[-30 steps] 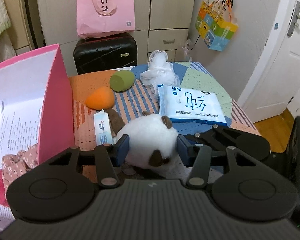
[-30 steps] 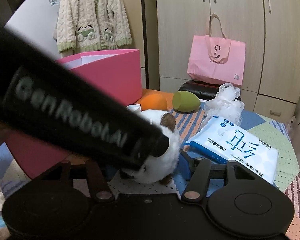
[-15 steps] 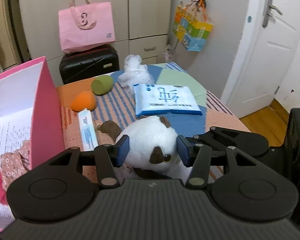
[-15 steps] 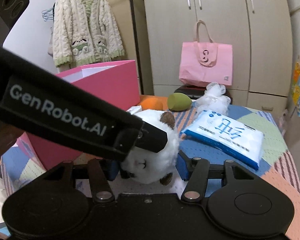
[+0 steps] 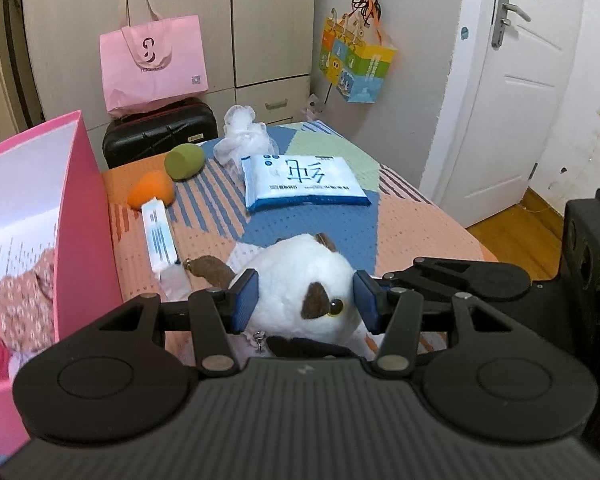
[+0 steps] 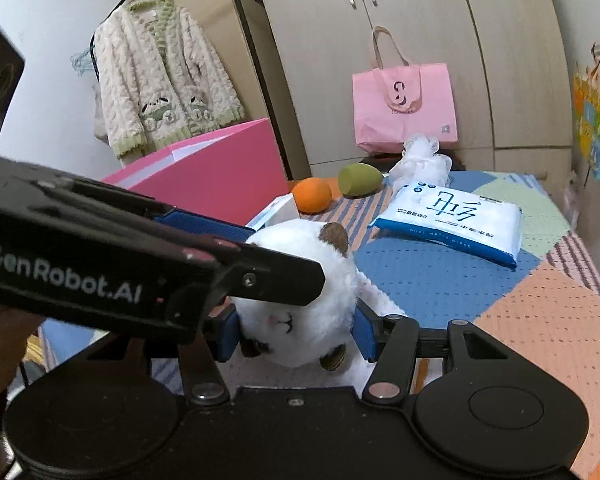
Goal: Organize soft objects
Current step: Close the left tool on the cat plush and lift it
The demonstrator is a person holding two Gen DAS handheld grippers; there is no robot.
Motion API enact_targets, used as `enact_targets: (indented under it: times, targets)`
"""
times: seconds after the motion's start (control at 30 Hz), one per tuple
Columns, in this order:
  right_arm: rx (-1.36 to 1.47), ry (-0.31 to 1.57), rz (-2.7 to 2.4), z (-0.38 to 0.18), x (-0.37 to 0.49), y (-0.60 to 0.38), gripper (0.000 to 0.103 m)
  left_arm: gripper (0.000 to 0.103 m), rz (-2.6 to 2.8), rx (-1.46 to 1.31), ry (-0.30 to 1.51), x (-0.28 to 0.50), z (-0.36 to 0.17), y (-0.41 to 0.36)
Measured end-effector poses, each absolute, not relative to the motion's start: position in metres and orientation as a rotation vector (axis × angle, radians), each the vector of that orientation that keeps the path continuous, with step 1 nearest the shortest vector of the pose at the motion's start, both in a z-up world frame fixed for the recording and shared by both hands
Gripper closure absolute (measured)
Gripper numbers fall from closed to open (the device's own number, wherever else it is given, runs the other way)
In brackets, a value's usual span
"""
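The left gripper [image 5: 303, 300] has its blue pads pressed against both sides of a white plush cat toy with brown ears and brown patches [image 5: 300, 292], the jaws standing partly apart around the soft body. The right gripper [image 6: 296, 334] clamps the same toy [image 6: 300, 300] from the other side, its blue pads sunk into the white fur at either cheek; in the right wrist view the left gripper crosses the picture over the toy's head. The toy is just above the patchwork tablecloth of blue, orange and green [image 5: 412, 224], beside the open pink cardboard box [image 5: 84, 216], which holds a floral fabric piece [image 5: 24, 304]. Just beyond the toy a narrow white-and-blue tube box [image 5: 158, 232] lies on the cloth. Farther back are an orange egg-shaped sponge [image 5: 150, 194], an olive-green egg-shaped sponge [image 5: 184, 162], a white mesh bath puff [image 5: 244, 136] and a blue-and-white wet-wipes pack [image 5: 304, 184].
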State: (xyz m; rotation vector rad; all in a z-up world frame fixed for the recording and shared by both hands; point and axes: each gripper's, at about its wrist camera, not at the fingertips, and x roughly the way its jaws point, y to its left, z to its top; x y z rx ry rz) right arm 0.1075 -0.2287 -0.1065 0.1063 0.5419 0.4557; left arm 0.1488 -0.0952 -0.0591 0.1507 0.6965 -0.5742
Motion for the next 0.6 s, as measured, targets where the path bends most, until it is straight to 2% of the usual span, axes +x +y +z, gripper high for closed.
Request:
enact_targets:
  times: [0.33, 0.6]
  targets:
    - [0.056, 0.496, 0.47, -0.093, 0.087, -0.233, 0.042, 0.052, -0.626, 0.14, 0.612, 0.107, -0.048, -0.079]
    - [-0.063, 0.512, 0.521, -0.068, 0.065, -0.216, 0.042, 0.052, -0.644, 0.067, 0.633, 0.088, -0.032, -0.05]
